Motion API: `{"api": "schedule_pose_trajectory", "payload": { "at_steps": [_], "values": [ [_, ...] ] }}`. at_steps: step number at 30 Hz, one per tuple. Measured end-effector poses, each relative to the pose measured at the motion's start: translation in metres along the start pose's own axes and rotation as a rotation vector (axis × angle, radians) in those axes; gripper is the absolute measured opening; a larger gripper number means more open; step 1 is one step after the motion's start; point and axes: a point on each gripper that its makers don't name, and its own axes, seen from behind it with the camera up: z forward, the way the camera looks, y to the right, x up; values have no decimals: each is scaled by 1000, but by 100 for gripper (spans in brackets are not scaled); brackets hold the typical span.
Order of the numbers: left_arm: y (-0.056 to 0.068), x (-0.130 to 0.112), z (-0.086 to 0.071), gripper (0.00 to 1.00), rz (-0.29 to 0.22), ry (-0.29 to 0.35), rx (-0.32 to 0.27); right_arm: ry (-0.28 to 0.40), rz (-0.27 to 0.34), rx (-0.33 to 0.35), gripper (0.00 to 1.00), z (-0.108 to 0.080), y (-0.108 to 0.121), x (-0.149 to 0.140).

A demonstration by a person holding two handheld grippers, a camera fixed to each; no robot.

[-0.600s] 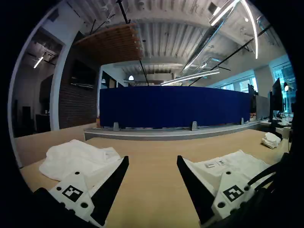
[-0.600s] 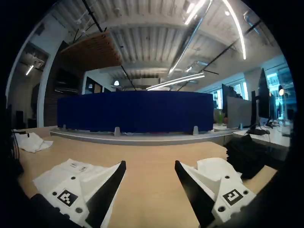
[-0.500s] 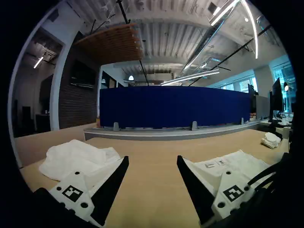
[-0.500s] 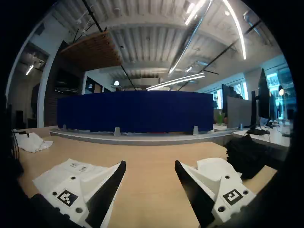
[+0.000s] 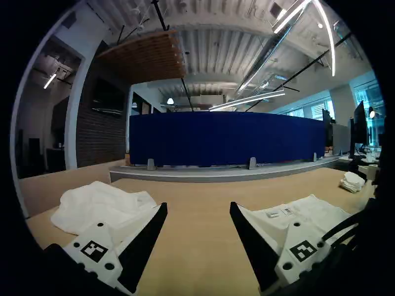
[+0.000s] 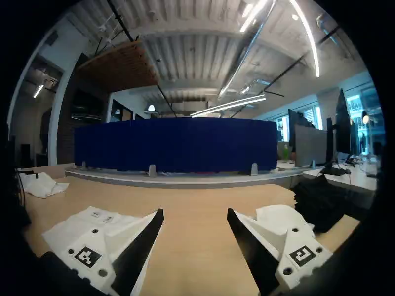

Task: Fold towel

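left gripper (image 5: 198, 204): fingers spread apart with nothing between them, low over the wooden table (image 5: 197, 246)
right gripper (image 6: 195, 210): fingers likewise apart, bare wood showing in the gap
flat towel (image 5: 308, 212): white, spread on the table, two small tags near its far edge; in the left gripper view it lies behind the right finger, in the right gripper view behind the left finger
crumpled towel (image 5: 98, 207): white heap at near left in the left gripper view, partly behind the left finger
small white cloth (image 5: 353, 181): bunched, far right in the left gripper view, well apart from the flat towel
white piece (image 6: 276, 214): behind the right finger in the right gripper view; cannot tell its shape
black cloth (image 6: 321, 202): dark heap at the right table edge, just beside the white piece
blue partition (image 5: 222, 138): upright along the far side of the table
monitors (image 6: 340, 128): far right, beyond the table
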Motion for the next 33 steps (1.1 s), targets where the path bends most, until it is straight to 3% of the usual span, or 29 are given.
{"api": "schedule_pose_trajectory", "payload": {
  "at_steps": [18, 21, 26, 33],
  "values": [
    [-3, 5, 0, 94, 15, -4, 12, -5, -7, 2, 99, -2, -2, 3],
    [-3, 23, 0, 94, 28, 15, 11, 6, -4, -8, 100, -4, 0, 19],
    [-1, 60, -1, 94, 4, 20, 8, 18, -1, -18, 100, -6, 2, 59],
    [-2, 132, -5, 94, -3, 12, 6, 19, -22, -16, 100, -9, 1, 133]
  ]
}}
